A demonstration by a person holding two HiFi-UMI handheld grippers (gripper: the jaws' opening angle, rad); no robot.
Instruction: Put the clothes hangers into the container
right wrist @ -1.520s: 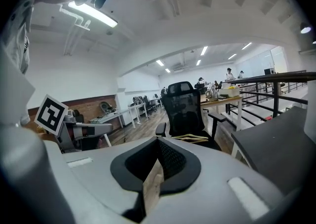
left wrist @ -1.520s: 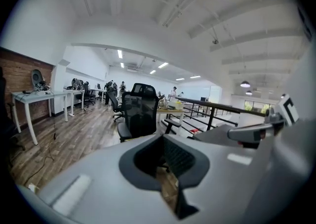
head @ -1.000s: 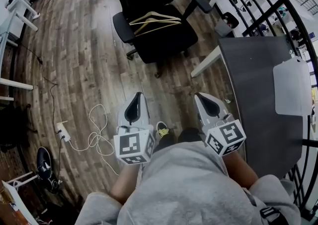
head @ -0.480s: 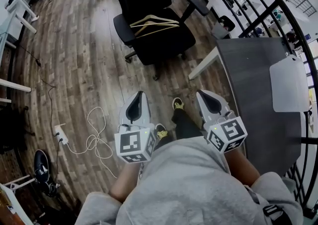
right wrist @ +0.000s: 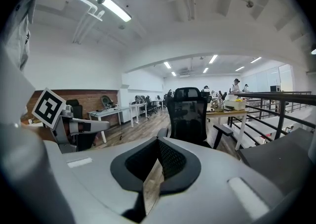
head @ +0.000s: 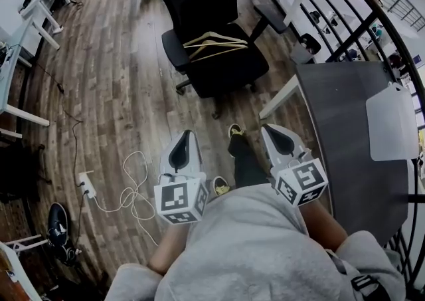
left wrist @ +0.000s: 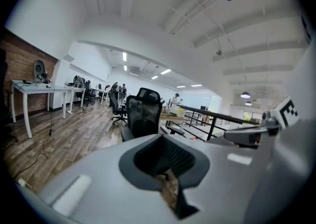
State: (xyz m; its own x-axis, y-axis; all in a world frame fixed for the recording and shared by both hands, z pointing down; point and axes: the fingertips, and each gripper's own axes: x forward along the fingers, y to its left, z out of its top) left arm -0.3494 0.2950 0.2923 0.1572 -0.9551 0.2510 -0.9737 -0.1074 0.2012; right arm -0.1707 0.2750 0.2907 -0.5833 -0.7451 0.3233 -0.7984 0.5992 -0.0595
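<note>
Chair seat (head: 229, 72) holds hangers (head: 212, 44), well ahead of L gripper (head: 186, 135) & R gripper (head: 267, 129), both closed, empty.

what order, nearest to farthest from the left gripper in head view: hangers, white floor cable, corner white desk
1. white floor cable, just left of the left gripper
2. hangers, ahead on the chair seat
3. white desk, far upper left

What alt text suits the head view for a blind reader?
Seen from above, a person holds the left gripper and right gripper, jaws shut and empty, facing wooden hangers lying on a black office chair; a dark table stands at right.
</note>
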